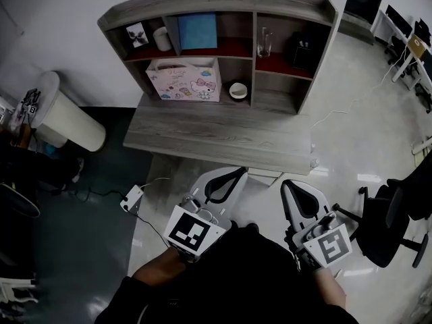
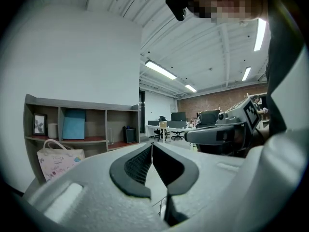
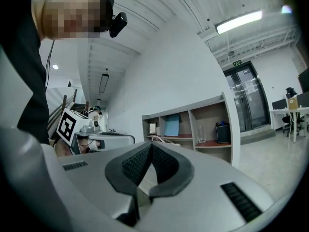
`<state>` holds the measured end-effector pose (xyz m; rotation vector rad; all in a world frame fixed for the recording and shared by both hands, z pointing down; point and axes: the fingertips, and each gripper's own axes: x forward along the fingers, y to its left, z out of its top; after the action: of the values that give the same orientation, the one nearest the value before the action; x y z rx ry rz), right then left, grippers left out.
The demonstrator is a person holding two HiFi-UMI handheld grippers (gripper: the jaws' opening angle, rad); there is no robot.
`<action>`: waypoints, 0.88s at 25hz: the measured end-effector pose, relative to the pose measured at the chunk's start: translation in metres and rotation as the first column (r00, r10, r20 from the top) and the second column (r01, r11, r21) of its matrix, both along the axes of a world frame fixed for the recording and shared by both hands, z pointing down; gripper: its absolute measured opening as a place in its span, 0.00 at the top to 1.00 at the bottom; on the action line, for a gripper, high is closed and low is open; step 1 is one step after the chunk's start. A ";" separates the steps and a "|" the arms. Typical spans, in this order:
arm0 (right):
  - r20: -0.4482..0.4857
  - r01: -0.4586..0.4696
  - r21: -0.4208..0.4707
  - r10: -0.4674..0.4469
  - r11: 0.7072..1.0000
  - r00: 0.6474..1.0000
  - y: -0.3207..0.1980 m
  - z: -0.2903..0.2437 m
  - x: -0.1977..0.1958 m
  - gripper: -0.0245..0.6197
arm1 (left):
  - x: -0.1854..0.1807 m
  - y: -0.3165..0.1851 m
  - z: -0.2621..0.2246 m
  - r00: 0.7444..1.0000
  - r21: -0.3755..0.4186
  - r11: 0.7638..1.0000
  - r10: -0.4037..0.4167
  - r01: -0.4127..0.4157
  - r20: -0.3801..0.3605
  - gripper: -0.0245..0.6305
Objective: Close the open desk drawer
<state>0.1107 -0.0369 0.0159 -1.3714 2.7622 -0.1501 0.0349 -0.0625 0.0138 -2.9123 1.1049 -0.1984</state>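
The grey wooden desk [image 1: 223, 133] with its shelf hutch stands ahead of me in the head view. A pale strip [image 1: 265, 175] shows just under the desk's front edge on the right; I cannot tell if it is the drawer front. My left gripper [image 1: 233, 175] and right gripper [image 1: 291, 185] hover side by side in front of that edge, apart from the desk. Both point roughly level toward it. In the left gripper view the left gripper [image 2: 152, 145] has its pads meeting at the tip with nothing between them. The right gripper [image 3: 151, 145] is likewise shut and empty.
The hutch holds a pink gift bag [image 1: 183, 79], a blue book [image 1: 198, 31], a white bowl [image 1: 237, 90], a glass [image 1: 264, 42] and a black holder [image 1: 302, 51]. A white bin [image 1: 67, 120] lies left, a power strip [image 1: 131, 198] on the floor, an office chair [image 1: 395, 214] right.
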 end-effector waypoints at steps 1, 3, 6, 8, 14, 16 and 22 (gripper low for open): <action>-0.003 -0.004 0.005 0.004 1.000 1.000 0.000 -0.001 0.001 0.95 | 0.001 0.001 0.000 1.000 0.001 1.000 0.003 -0.003 0.006 0.95; -0.003 -0.010 0.013 0.010 1.000 1.000 0.001 -0.003 0.003 0.95 | 0.004 0.004 0.000 1.000 -0.008 1.000 0.012 -0.012 -0.006 0.95; -0.002 -0.017 0.012 0.017 1.000 1.000 0.003 -0.003 0.005 0.95 | 0.008 0.010 0.001 1.000 -0.018 1.000 0.024 -0.024 -0.010 0.95; -0.002 -0.025 0.010 0.025 1.000 1.000 0.005 -0.003 0.006 0.95 | 0.009 0.012 0.001 1.000 -0.015 1.000 0.025 -0.025 0.007 0.95; -0.009 -0.038 0.008 0.038 0.999 0.999 0.006 -0.002 0.009 0.95 | 0.004 0.011 0.001 1.000 -0.033 0.999 -0.001 0.001 0.002 0.95; -0.011 -0.038 0.010 0.038 0.999 0.999 0.006 -0.003 0.009 0.95 | 0.005 0.012 -0.001 1.000 -0.037 0.999 -0.004 0.004 -0.003 0.95; -0.013 -0.035 0.009 0.035 0.999 0.999 0.010 -0.002 0.012 0.95 | 0.011 0.016 0.002 1.000 -0.035 0.999 0.008 -0.008 0.001 0.95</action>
<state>0.1231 -0.0273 0.0140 -1.4225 2.7450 -0.1278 0.0461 -0.0464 0.0160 -2.9462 1.1005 -0.2211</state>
